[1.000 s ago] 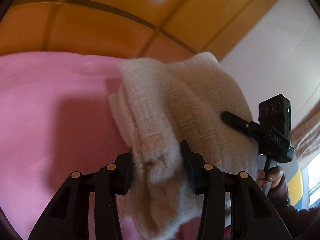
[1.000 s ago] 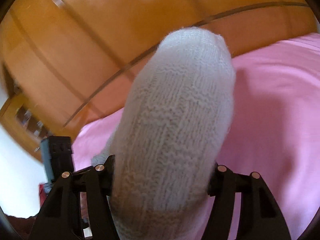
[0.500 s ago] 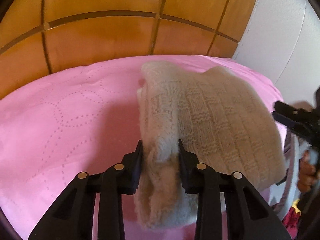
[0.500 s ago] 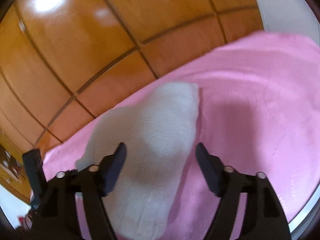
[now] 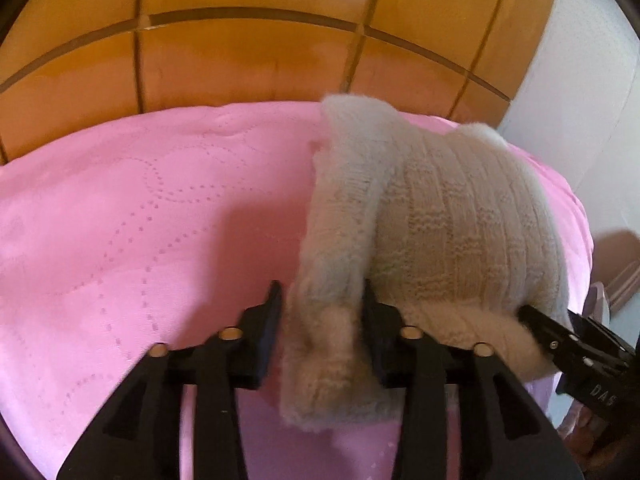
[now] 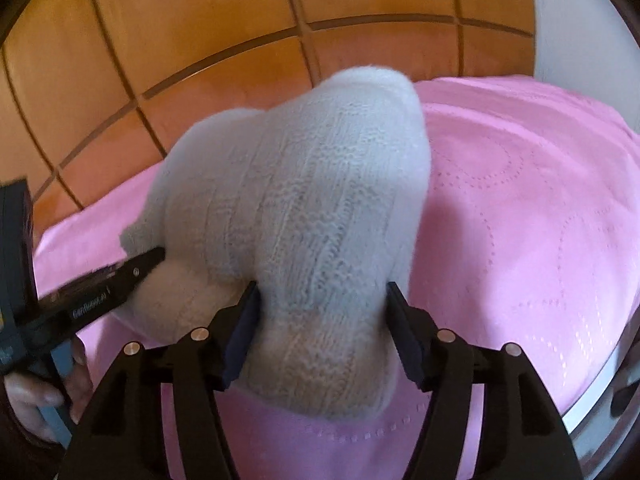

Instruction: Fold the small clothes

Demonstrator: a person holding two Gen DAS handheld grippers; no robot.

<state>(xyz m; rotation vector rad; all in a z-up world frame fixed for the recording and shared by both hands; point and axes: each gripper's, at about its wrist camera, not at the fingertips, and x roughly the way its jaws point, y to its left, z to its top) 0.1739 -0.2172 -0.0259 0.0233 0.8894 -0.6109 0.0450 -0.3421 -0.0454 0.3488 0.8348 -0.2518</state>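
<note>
On the pink bedcover [image 5: 120,240] the cream knit garment [image 5: 440,220] sits lower than half a second ago, nearer the quilted surface. My left gripper [image 5: 320,320] stays clamped on a bunched fold at its near edge. My right gripper [image 6: 320,320], whose jaws stood wide apart around the knit before, now pinches its near end. The garment's underside is hidden, and I cannot tell whether it touches the cover. Wooden panels [image 6: 200,40] stand behind.

Bare pink bedspread [image 5: 132,240] lies open left; wooden headboard [image 5: 248,60] blocks beyond, knit garment [image 5: 440,232] right.
</note>
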